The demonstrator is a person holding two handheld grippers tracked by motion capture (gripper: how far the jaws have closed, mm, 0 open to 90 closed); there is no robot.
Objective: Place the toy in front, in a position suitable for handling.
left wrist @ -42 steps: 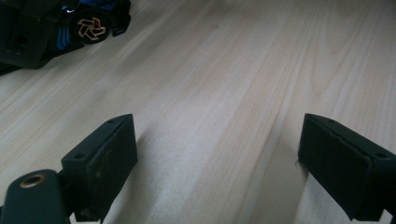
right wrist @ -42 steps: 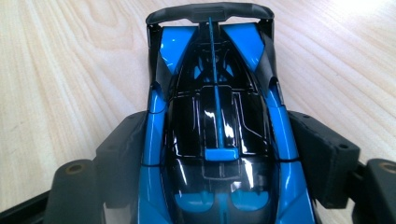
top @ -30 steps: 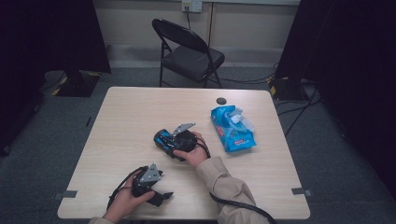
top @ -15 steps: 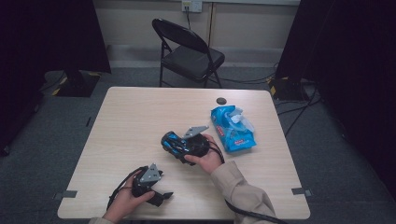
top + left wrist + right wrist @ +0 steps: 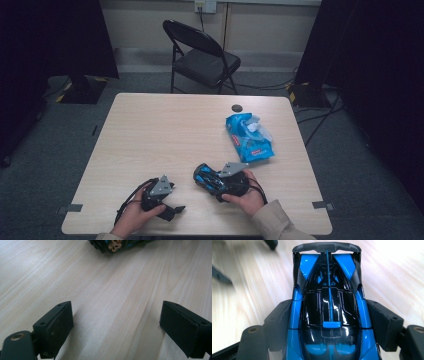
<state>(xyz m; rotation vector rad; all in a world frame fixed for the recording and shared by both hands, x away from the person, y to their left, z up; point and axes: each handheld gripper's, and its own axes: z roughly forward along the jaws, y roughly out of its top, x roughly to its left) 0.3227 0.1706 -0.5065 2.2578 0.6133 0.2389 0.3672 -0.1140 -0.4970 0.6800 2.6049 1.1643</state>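
Clearly the right gripper (image 5: pixel 329 335) clamps the blue toy car (image 5: pixel 328 305) across its flanks; glossy, probably light, slippery plastic. Left gripper (image 5: pixel 116 327), near the car, gapes empty.

Left gripper (image 5: pixel 172 207) jaws wide apart; right gripper (image 5: pixel 207 176) jaws clamped.

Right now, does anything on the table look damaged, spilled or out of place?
Nothing looks damaged or spilled. The blue plastic wipes packet lies slanted with its top open and a white sheet sticking out. The right gripper is shut on the blue and black toy car; the left gripper is open over the bare wooden table.
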